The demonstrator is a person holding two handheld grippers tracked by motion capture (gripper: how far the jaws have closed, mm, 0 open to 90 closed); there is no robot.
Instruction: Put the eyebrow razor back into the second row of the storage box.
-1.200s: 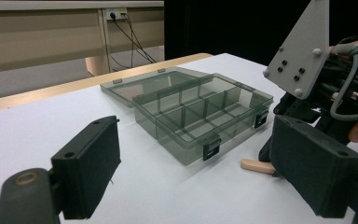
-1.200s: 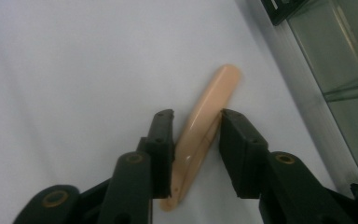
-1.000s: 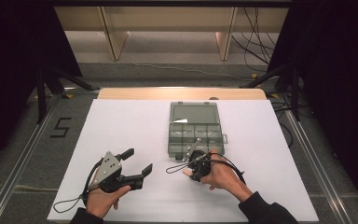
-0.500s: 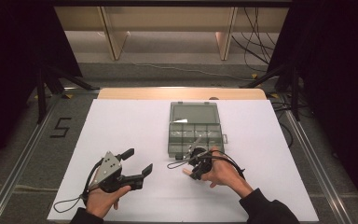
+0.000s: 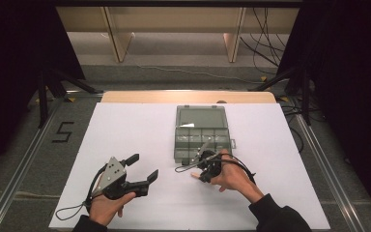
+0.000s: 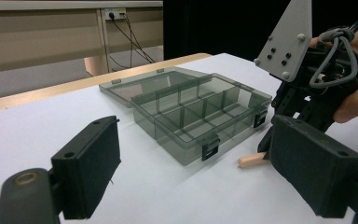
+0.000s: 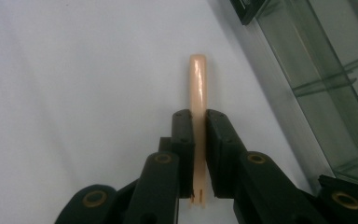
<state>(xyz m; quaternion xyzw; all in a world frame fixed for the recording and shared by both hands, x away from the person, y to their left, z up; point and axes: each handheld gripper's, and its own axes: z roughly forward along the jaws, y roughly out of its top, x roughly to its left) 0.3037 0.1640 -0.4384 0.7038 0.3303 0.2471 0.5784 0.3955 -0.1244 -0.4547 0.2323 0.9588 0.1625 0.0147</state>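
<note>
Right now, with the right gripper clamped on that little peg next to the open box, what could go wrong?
The right gripper pinches the peg near one end, so its long free end could swing or slip out when lifted. The peg lies close beside the box, so it might catch the front wall or a latch on the way in. The left gripper hangs open, away from the box, so a knock could shift it.

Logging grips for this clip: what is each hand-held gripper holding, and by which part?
Right hand-held gripper pinches the peg near one end. Left hand-held gripper is open, holding nothing.
</note>
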